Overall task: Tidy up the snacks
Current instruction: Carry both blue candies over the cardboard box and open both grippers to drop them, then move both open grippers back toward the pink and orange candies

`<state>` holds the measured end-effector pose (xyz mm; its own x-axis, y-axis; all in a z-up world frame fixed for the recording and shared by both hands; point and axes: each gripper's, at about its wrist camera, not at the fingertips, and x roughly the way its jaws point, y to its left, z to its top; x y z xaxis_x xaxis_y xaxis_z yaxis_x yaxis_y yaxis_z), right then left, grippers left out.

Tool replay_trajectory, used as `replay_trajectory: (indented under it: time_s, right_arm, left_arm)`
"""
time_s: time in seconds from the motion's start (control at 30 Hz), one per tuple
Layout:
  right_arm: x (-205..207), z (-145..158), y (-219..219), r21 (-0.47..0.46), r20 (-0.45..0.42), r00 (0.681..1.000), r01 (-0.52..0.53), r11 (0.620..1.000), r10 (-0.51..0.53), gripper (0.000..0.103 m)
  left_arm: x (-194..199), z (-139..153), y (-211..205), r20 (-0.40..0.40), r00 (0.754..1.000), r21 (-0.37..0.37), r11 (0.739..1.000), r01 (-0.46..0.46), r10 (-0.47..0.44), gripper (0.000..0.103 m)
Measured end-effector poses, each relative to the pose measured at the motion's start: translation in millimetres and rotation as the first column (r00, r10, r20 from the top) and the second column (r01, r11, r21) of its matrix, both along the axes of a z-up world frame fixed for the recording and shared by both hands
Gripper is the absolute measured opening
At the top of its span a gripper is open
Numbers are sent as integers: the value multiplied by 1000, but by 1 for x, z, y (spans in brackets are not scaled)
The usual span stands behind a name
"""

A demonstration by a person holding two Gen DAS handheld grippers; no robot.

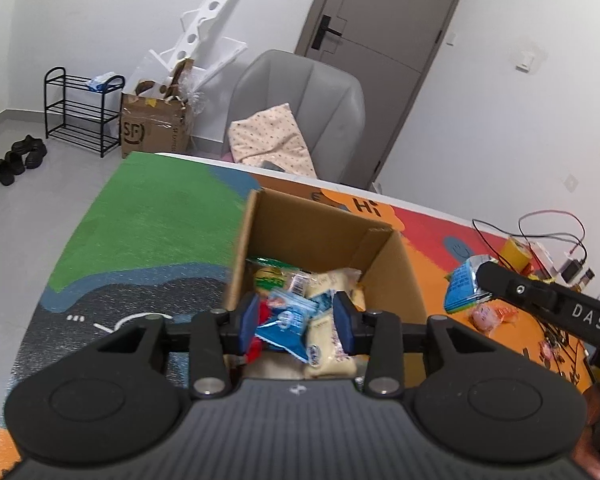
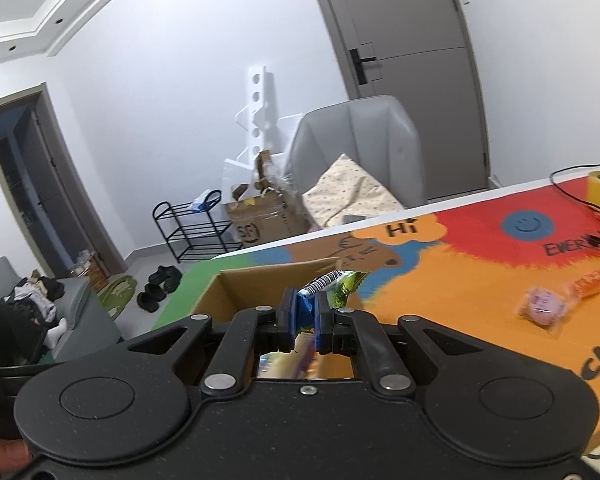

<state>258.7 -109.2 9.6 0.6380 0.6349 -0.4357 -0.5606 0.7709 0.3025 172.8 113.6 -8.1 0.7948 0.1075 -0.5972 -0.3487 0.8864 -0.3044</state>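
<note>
Now I'd carry the right hand-held gripper (image 2: pixel 304 314), pinching a blue snack packet (image 1: pixel 466 286), fully over the cardboard box (image 1: pixel 320 240) (mid-surface) before letting go, left hand-held gripper (image 1: pixel 295 322) spread, empty.

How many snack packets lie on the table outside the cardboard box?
2: a pink packet and an orange packet, side by side right of the cardboard box. The right claw grips a blue packet; others may be hidden.
</note>
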Motion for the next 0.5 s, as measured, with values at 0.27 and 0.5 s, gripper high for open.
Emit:
replay_trajectory:
  time_s: [0.27,0.5]
  right_arm:
    - [-1,3,23,-4,-5,999,-52,999,52,7]
    - [2,2,28,-27,-10,999,-34,999,34,33]
  left_arm:
    - [-7,4,13,4,1000,0,1000,-23,23,55]
    - [-5,2,18,-5,999,10,999,-50,50,74]
